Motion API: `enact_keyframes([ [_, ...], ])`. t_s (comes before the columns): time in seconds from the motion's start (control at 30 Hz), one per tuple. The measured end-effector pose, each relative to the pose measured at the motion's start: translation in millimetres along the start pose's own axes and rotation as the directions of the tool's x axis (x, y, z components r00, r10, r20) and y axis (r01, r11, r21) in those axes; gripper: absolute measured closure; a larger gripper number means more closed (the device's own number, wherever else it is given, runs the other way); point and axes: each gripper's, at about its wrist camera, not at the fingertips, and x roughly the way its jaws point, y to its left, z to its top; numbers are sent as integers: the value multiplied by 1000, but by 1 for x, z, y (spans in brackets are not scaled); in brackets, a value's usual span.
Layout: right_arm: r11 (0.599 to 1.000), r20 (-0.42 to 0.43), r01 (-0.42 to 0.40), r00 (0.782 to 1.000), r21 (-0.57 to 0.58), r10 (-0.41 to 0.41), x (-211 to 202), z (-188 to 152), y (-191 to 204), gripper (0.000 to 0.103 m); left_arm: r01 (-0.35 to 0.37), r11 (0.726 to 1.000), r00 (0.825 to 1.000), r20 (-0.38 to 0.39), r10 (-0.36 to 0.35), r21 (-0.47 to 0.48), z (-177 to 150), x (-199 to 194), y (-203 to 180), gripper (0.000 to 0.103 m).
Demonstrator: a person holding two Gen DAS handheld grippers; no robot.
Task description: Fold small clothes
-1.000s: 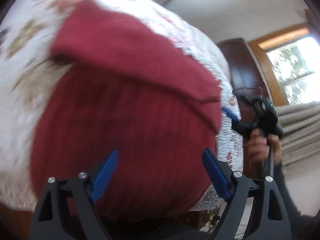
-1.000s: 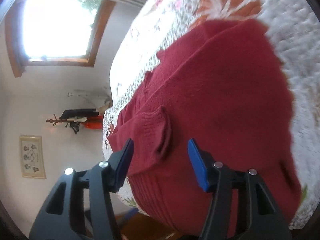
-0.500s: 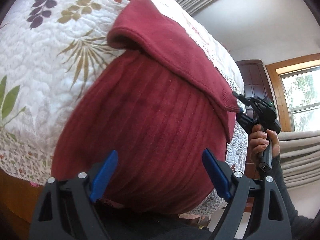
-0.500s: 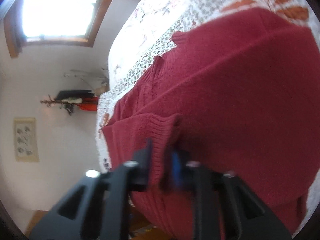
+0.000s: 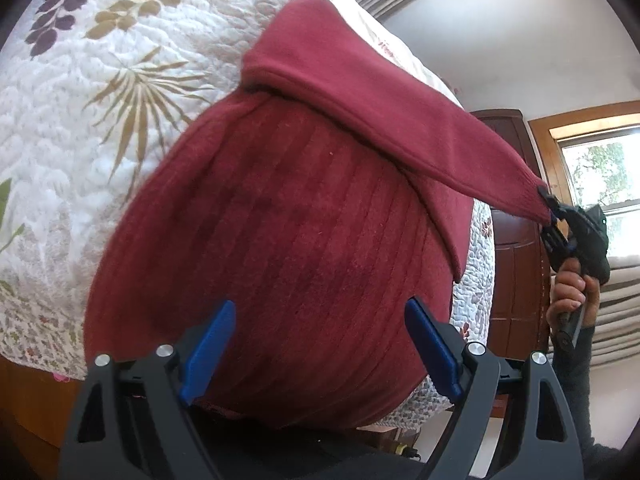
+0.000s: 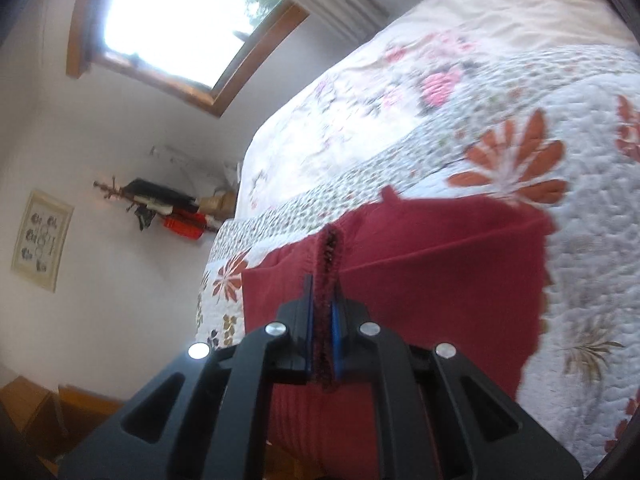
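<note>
Dark red ribbed knit sweater (image 5: 304, 240) lies spread on a white quilted bedspread printed with leaves and flowers (image 5: 100, 92), its lower edge reaching the near side of the bed. The left gripper (image 5: 320, 344) hovers low over the sweater's hem with its blue-padded jaws spread wide, nothing between them. The right gripper (image 6: 322, 320) has its jaws pressed together on the ribbed cuff of one sleeve (image 6: 328, 256), the knit edge standing up in a narrow ridge between the blue pads. In the left wrist view that sleeve (image 5: 380, 120) is lifted and stretched taut across the sweater's body, running from the shoulder fold near the top of the garment out past the bed's edge to the right gripper (image 5: 554, 216), which a hand (image 5: 570, 292) in a dark sleeve grips by its handle. Beyond the bed stand a dark wooden door (image 5: 516, 240) and a wood-framed window (image 5: 600, 168). The right wrist view shows another bright wood-framed window (image 6: 180, 20), a small framed picture (image 6: 42, 240) on the white wall and a coat rack (image 6: 160, 208) hung with dark and red items.
</note>
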Motion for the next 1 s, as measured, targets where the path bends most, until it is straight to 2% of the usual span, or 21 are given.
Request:
enact_keyframes([
  [0.17, 993, 18, 22, 1000, 115, -24, -12, -5, -51, 97, 9, 1000, 1000, -19, -8, 20, 5, 9, -7, 16],
  [0.37, 977, -5, 66, 998, 201, -66, 1, -17, -95, 97, 6, 1000, 1000, -27, -5, 24, 8, 11, -4, 16],
  [0.77, 962, -58, 104, 994, 253, -92, 33, -27, -131, 97, 0, 1000, 999, -39, 1, 21, 3, 14, 0, 16],
  [0.8, 961, -70, 108, 993, 255, -93, 37, -28, -136, 96, -1, 1000, 999, -41, 2, 23, 2, 16, -1, 16],
  [0.83, 958, -81, 125, 991, 258, -107, 39, -29, -140, 90, 0, 1000, 999, -45, 1, 26, 2, 17, -3, 16],
  [0.87, 950, -97, 152, 987, 272, -129, 38, -30, -145, 89, 1, 1000, 999, -47, 0, 29, 2, 18, -5, 16],
  [0.9, 942, -82, 174, 984, 287, -157, 32, -31, -153, 89, 3, 999, 999, -47, -2, 33, 2, 19, -6, 16],
  [1.0, 937, -37, 141, 990, 319, -136, 13, -33, -159, 89, 5, 999, 999, -42, -3, 38, 2, 18, -8, 16],
])
